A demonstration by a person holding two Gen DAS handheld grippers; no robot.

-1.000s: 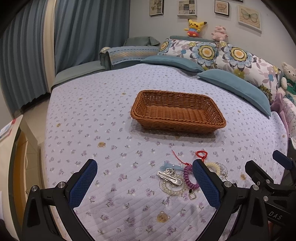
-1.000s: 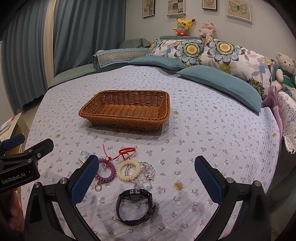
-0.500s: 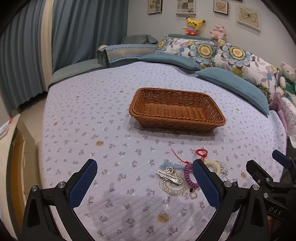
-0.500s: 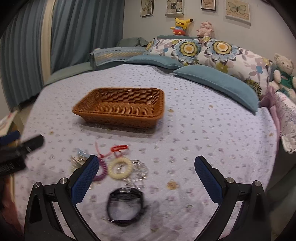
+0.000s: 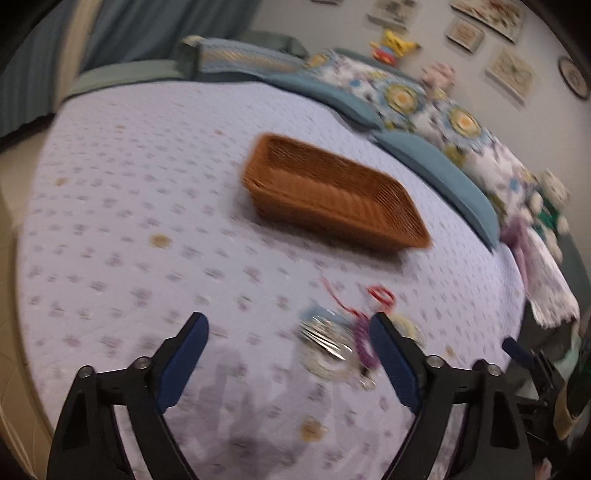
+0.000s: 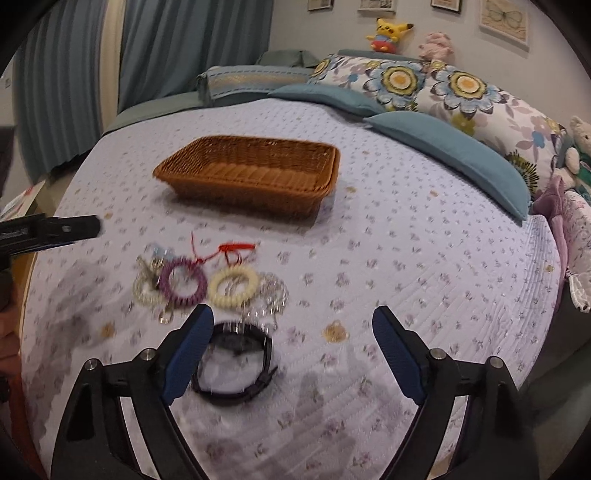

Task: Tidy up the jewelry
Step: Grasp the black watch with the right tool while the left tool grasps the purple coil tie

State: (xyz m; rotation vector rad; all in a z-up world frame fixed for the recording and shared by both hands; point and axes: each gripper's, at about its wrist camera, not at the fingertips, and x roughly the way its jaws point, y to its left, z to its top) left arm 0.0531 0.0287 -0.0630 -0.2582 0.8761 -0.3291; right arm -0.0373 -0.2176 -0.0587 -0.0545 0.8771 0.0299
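Note:
A brown wicker basket point(image 6: 255, 173) sits empty on the bed; it also shows in the left wrist view point(image 5: 332, 192). In front of it lies a jewelry cluster: a purple coil bracelet point(image 6: 183, 283), a cream coil bracelet point(image 6: 233, 286), a red cord point(image 6: 236, 248), a silver chain point(image 6: 273, 295), a pearl bracelet with a hair clip point(image 5: 325, 347) and a black watch point(image 6: 236, 365). My right gripper point(image 6: 293, 354) is open over the watch. My left gripper point(image 5: 288, 354) is open, low over the bed beside the pearl bracelet.
The floral quilt point(image 6: 406, 258) covers the bed. Blue and flowered pillows point(image 6: 443, 147) line the far side, with plush toys point(image 6: 391, 31) above. Curtains point(image 6: 166, 48) hang at the left. The left gripper's body point(image 6: 48, 230) shows at the left edge.
Both views are blurred by motion. The right gripper has moved down and closer to the watch. The left gripper has tilted and swung, so the basket now looks slanted.

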